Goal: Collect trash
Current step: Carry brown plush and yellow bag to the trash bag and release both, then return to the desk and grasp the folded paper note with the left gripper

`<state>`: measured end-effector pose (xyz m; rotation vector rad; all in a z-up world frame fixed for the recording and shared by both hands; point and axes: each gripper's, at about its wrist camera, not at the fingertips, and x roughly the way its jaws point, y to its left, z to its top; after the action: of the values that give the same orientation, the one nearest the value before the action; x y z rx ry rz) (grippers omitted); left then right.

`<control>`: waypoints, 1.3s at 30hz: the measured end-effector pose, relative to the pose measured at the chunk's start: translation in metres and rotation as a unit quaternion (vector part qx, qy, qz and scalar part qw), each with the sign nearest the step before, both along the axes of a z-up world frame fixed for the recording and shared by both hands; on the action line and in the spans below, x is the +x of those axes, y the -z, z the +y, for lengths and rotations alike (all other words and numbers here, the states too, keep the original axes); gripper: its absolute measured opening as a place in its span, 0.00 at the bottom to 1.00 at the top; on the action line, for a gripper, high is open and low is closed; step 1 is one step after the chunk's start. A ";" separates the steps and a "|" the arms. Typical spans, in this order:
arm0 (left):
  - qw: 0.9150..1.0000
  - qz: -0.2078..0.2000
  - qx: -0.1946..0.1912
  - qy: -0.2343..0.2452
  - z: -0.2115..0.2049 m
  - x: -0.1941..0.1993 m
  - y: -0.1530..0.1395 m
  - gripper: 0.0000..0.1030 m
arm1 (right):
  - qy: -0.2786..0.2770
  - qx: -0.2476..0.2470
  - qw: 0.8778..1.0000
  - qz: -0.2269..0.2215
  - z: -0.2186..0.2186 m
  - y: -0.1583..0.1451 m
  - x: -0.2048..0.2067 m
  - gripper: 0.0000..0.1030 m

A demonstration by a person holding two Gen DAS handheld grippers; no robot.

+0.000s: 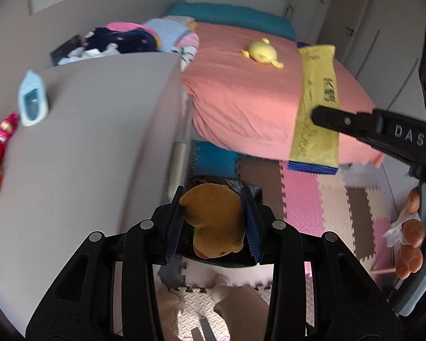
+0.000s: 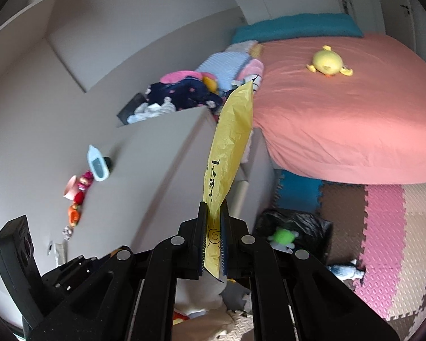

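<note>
Two claws, both loaded. Left wrist view: left claw (image 1: 213, 224) is clamped on a brown plush toy (image 1: 213, 221), pads pressing both its sides, jaws part-way apart around it. Black trash bag (image 1: 252, 191) sits directly under the claw, on the foam floor mat (image 1: 306, 199) just off the bed (image 1: 255, 99) corner; only a sliver of the bag shows past the toy, so contents can't be read here. Right claw (image 1: 316, 115) reaches in from the right, pinching a yellow wrapper (image 1: 318, 85) that hangs in front of the bed edge. Risk, as a judgement: the plush looks like a toy, not trash, and a release here would drop it straight into the bag.

Right wrist view: right claw (image 2: 213, 227) is fully closed on the yellow wrapper (image 2: 230, 142), gripping near one end; the long free end sticks up and away. Black trash bag (image 2: 298, 224) is below the bed's near corner, mouth open, with something green (image 2: 282, 236) inside; the rest of the inside is dark. Risk: the thin, floppy wrapper may flutter or catch the bag rim and land on the mat, near the blue-white item (image 2: 346, 271) lying beside the bag. The grey desk (image 2: 162, 170) beside the bed carries small toys, well apart from the bag.
</note>
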<state>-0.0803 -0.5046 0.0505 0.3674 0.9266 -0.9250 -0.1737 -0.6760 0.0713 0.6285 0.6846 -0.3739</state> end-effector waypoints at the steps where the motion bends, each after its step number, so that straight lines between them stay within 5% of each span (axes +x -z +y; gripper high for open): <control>1: 1.000 0.005 0.005 0.005 -0.006 -0.002 0.005 0.38 | -0.001 0.003 1.000 0.007 -0.003 0.004 0.001 0.09; 3: 1.000 0.020 0.015 0.016 -0.016 -0.001 0.015 0.39 | -0.001 0.005 1.000 0.024 -0.008 0.010 0.003 0.11; 4: 0.999 0.024 0.023 0.019 -0.019 -0.001 0.019 0.46 | 0.009 0.000 0.999 0.035 -0.010 0.013 0.004 0.27; 5: 0.999 0.024 0.031 0.015 -0.021 0.000 0.022 0.76 | 0.025 -0.009 0.999 0.039 -0.012 0.014 0.002 0.42; 6: 0.999 0.020 0.036 0.007 -0.023 0.001 0.024 0.94 | 0.040 -0.016 0.998 0.038 -0.014 0.014 0.000 0.69; 7: 0.999 0.011 0.031 0.001 -0.021 0.001 0.025 0.94 | 0.055 -0.024 0.998 0.034 -0.014 0.014 -0.003 0.75; 29: 0.999 0.043 0.017 -0.008 0.002 0.017 0.024 0.94 | 0.047 0.001 0.999 0.027 0.002 0.014 0.009 0.75; 39: 0.999 0.011 0.012 -0.049 0.064 0.047 0.003 0.94 | 0.013 0.017 1.000 -0.002 0.045 0.003 0.042 0.97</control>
<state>-0.0328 -0.4409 0.0474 0.3301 0.9688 -0.8299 -0.1319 -0.6313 0.0686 0.6697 0.6807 -0.3857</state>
